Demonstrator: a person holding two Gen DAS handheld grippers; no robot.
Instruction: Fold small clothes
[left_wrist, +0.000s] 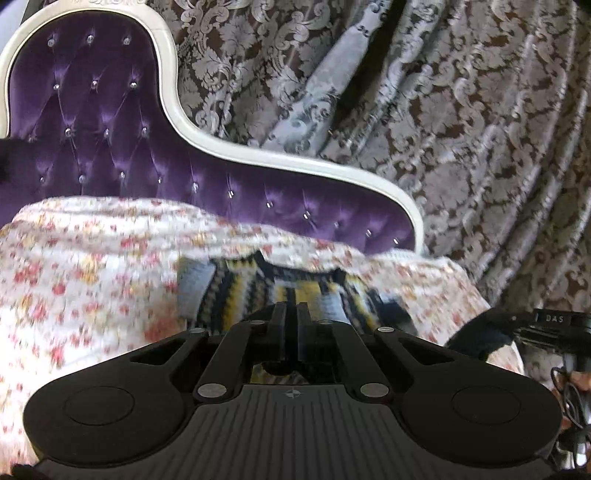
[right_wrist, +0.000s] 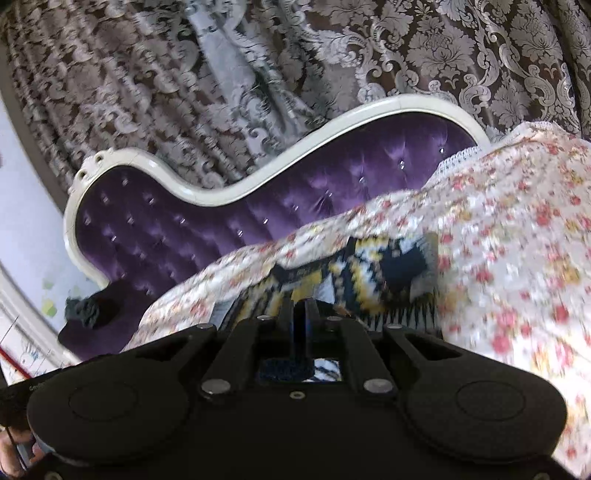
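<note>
The left hand-held gripper (left_wrist: 291, 314) has its two black fingers drawn together with only a thin slit between them, over the near edge of a small knitted garment with navy, yellow, grey and white zigzag bands (left_wrist: 258, 288); whether cloth is pinched between them cannot be told; the right hand-held gripper (right_wrist: 304, 314) likewise has its fingers closed together at that garment's (right_wrist: 373, 273) edge; the garment lies on a white floral bedspread with red and yellow blossoms (left_wrist: 81, 266), which rises in a fold on the right in the right wrist view; behind stand a purple tufted velvet headboard with a white curved frame (left_wrist: 110, 140) and a brown and silver damask curtain (left_wrist: 461, 122).
</note>
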